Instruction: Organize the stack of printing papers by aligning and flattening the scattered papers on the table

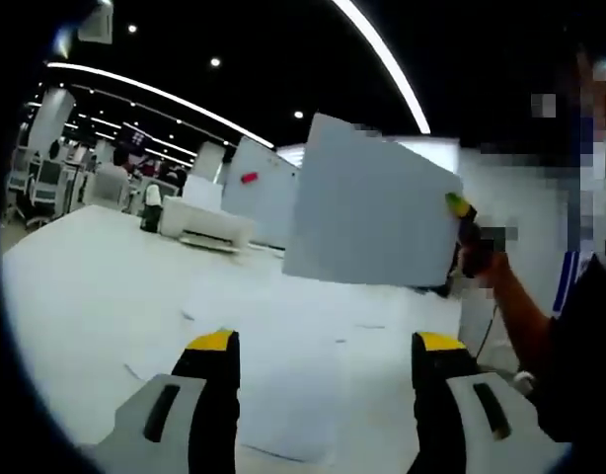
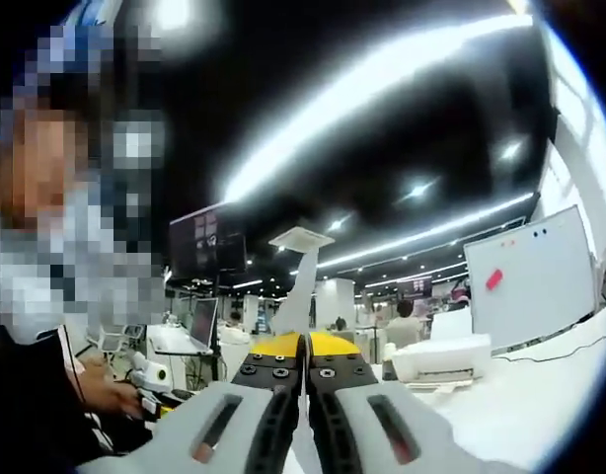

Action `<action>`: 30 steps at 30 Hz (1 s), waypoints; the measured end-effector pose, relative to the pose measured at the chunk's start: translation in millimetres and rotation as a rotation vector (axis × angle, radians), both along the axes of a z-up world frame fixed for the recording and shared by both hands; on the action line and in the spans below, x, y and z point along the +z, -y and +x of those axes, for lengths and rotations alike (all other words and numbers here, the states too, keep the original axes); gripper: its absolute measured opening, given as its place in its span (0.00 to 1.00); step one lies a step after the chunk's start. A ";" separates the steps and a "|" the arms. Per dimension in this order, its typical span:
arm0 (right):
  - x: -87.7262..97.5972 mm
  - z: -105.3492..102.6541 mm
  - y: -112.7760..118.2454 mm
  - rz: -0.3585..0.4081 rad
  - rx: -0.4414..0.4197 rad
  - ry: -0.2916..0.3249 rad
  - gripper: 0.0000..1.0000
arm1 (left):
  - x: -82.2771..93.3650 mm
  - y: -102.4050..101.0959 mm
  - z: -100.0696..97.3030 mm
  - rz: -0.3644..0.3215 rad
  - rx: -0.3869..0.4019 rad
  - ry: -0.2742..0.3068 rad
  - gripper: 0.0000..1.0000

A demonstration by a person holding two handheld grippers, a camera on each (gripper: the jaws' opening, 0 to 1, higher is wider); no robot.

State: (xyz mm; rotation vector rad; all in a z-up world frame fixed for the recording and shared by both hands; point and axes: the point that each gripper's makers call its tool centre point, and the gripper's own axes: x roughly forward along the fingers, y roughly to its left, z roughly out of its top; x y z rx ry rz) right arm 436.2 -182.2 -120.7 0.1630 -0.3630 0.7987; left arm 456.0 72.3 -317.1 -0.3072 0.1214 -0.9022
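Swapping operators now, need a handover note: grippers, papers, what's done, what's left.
Right gripper: shut on a sheet of paper, held up in the air above the table.
Left gripper: open, holding nothing, hovering over the table.
More loose papers lie flat on the table under the left gripper.
Done: one sheet lifted.
Left: set it on the rest, align the edges, flatten the stack.
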 end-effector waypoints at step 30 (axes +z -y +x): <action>28.2 -23.0 -21.8 0.070 0.096 0.034 0.00 | 10.5 19.7 5.9 -0.119 -0.016 0.020 0.72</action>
